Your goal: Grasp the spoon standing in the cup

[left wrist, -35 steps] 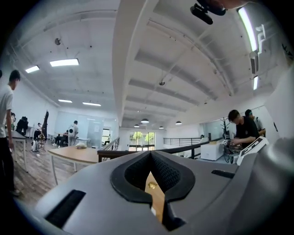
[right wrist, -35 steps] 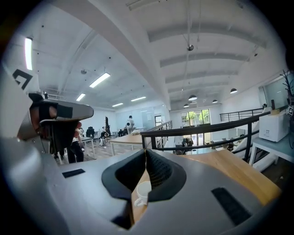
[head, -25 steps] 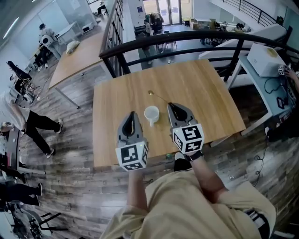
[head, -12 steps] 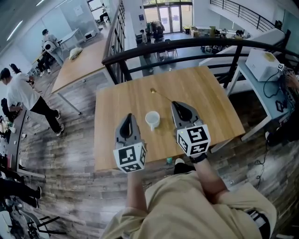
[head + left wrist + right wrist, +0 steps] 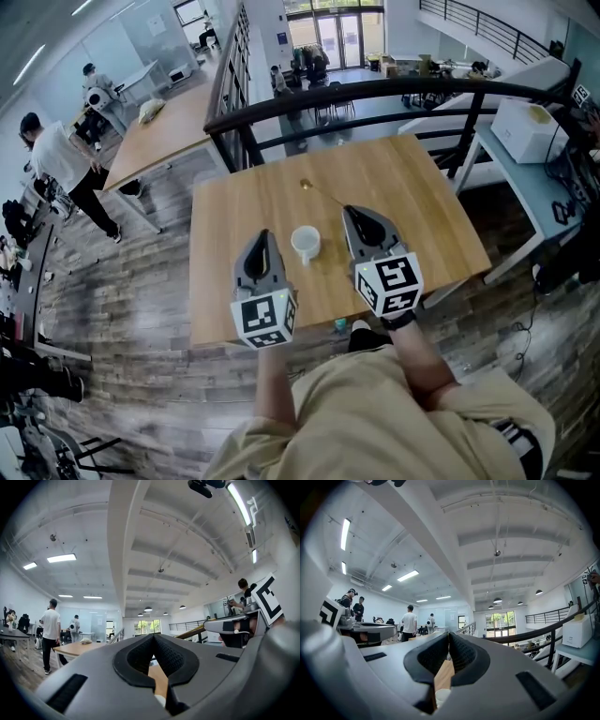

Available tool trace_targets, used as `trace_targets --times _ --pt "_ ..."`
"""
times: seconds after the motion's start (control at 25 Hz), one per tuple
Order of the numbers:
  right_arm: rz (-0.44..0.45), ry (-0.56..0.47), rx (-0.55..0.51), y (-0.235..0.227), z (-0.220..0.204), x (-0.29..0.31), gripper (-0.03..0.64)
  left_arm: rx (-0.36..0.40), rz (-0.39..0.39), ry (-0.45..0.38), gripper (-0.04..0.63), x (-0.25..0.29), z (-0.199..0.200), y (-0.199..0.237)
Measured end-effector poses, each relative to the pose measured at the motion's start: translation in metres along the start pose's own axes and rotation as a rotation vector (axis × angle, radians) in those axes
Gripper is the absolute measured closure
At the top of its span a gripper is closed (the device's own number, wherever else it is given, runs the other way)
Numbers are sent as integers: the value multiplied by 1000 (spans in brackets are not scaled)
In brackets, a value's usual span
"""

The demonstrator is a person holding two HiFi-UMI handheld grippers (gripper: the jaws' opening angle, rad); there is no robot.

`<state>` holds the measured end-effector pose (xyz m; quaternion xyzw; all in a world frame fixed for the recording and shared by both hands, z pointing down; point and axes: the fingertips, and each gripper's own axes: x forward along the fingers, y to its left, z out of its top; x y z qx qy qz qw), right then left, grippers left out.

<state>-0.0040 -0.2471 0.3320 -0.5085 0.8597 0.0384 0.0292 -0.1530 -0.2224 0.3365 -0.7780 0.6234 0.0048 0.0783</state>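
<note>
A white cup (image 5: 306, 244) stands on the wooden table (image 5: 412, 187), between my two grippers. The spoon (image 5: 322, 195) is out of the cup: its gold bowl points away to the left over the table, and its thin handle ends at the tip of my right gripper (image 5: 345, 210), which is shut on it. In the right gripper view the jaws (image 5: 449, 633) meet; the spoon is hidden there, and the cup's rim (image 5: 442, 696) shows low in the gap. My left gripper (image 5: 265, 233) hovers left of the cup, shut and empty; the cup (image 5: 161, 700) peeks below its jaws.
A black railing (image 5: 375, 89) runs beyond the table's far edge. A second long table (image 5: 159, 127) stands at the far left, where a person (image 5: 66, 159) walks. A white desk with a box (image 5: 525, 127) is at the right.
My right gripper has risen a little with the spoon, away from the table. The cup and the left gripper have stayed put. A person at the left has walked further off.
</note>
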Motion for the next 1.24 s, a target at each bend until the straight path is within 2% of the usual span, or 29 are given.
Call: trace_targets --times 0.72,0.96,1.24 --pt "0 23 -14 -12 -10 9 600 -11 1 23 591 15 -11 -6" --pt "-2 32 -8 -17 -15 9 600 -45 -8 17 591 20 -12 -11" --pt "-6 40 -3 -27 -28 19 600 -49 -20 30 591 34 -29 -15"
